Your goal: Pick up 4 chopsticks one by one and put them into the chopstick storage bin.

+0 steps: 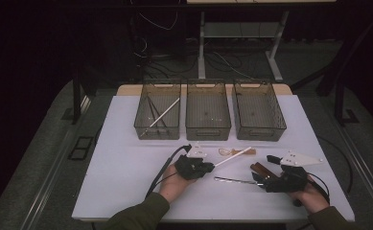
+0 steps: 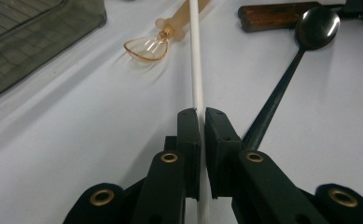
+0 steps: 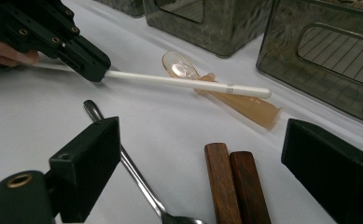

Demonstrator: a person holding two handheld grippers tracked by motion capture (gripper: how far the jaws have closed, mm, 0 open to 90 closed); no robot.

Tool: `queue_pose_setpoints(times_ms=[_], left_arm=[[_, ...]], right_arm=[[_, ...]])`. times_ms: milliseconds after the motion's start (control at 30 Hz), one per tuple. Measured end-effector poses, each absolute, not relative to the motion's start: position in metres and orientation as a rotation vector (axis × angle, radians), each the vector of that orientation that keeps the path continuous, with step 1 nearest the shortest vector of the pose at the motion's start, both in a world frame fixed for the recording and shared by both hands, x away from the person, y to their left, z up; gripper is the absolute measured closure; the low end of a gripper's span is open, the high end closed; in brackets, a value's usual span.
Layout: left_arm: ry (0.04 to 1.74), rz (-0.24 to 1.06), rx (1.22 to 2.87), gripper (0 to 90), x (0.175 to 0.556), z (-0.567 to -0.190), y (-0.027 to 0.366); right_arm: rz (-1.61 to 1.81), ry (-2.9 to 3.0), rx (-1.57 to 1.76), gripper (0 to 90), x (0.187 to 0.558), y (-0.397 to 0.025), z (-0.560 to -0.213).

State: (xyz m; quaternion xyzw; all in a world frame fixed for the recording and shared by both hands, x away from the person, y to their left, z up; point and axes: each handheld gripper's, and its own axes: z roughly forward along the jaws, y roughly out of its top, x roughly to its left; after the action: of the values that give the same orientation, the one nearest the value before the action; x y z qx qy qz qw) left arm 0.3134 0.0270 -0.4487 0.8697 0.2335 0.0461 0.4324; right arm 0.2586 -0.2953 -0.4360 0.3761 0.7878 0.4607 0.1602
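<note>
Both forearms come in over the near edge of the counter (image 1: 126, 158), each hand holding a claw. At the near right, the right claw (image 1: 260, 178) stands wide open with nothing between its jaws; in the right gripper view the jaws sit far apart, with two brown wooden sticks (image 3: 235, 186) lying side by side on the counter between them. A metal spoon (image 1: 232, 180) lies flat just left of that claw, its dark handle running toward the middle of the counter.

Left of the middle, the left claw (image 2: 201, 114) is closed tight on a white stick (image 2: 196, 60). The jaws pinch it near one end, and the rest of the stick juts out away from the near edge and toward the right. In the right gripper view its free end passes over a clear amber plastic spoon (image 3: 207, 86) that lies on the counter farther in; whether the stick touches the spoon cannot be told.

Along the far edge stand three smoky see-through bins in a row. The left bin (image 1: 143, 122) holds a white stick (image 1: 165, 112) leaning aslant, with what look like dark sticks beside it. The middle bin (image 1: 208, 129) and the right bin (image 1: 261, 132) stand beside it.
</note>
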Motion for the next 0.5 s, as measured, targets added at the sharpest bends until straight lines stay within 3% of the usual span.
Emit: queue_pose_setpoints(times_ms=[500], left_arm=[[0.564,0.094,2.098,84.8,0.315,-0.432,0.043]], right_arm=[[1.316,2.251,1.073,11.9,0.258,-0.295,-0.436]])
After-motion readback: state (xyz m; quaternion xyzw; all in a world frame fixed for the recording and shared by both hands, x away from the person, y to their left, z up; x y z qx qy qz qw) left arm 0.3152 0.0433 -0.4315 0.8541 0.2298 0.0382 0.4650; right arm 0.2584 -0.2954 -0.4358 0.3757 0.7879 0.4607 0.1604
